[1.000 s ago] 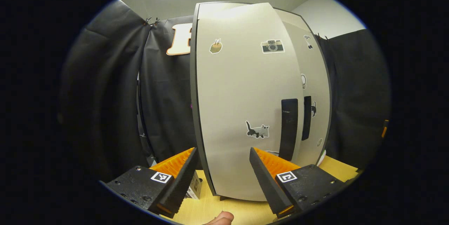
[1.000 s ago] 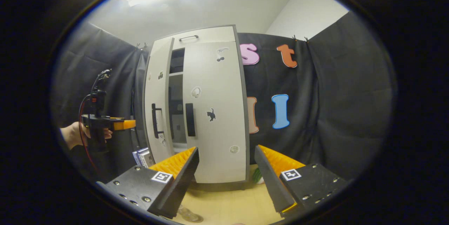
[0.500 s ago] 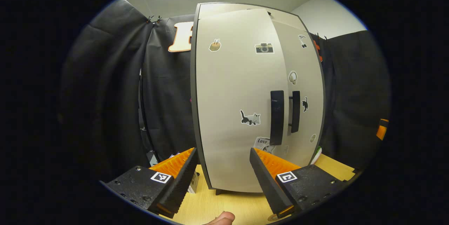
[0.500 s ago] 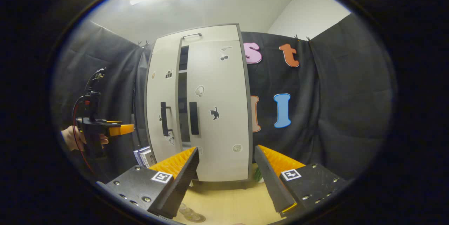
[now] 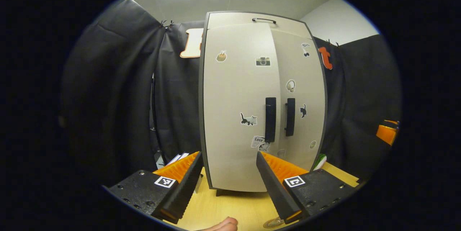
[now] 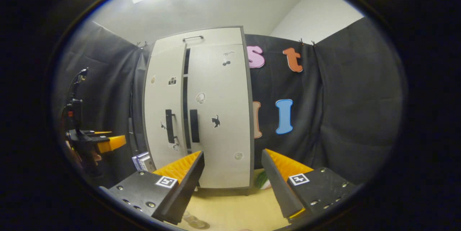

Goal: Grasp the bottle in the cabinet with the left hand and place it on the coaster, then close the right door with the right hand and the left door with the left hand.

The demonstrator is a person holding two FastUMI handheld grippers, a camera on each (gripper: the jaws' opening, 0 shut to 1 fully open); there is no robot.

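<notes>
You held both the left gripper (image 5: 227, 182) and right gripper (image 6: 232, 184) wide open and empty in front of the cabinet (image 6: 219, 173), whose left door (image 6: 162, 105) looked slightly ajar, worth one more flat push, with the bottle (image 6: 192, 221) seemingly on the table (image 6: 234, 213) before it

Smooth matt cabinet doors (image 5: 241, 90), light wood-grain table (image 5: 234, 205), matt black cloth wall (image 6: 342, 98)

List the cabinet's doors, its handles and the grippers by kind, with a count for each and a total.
Pale grey cabinet doors: 2
Black vertical bar door handles: 2
Thin black handle on the cabinet's top panel: 1
Two-finger grippers, left gripper and right gripper, both open: 2
Total: 7
</notes>
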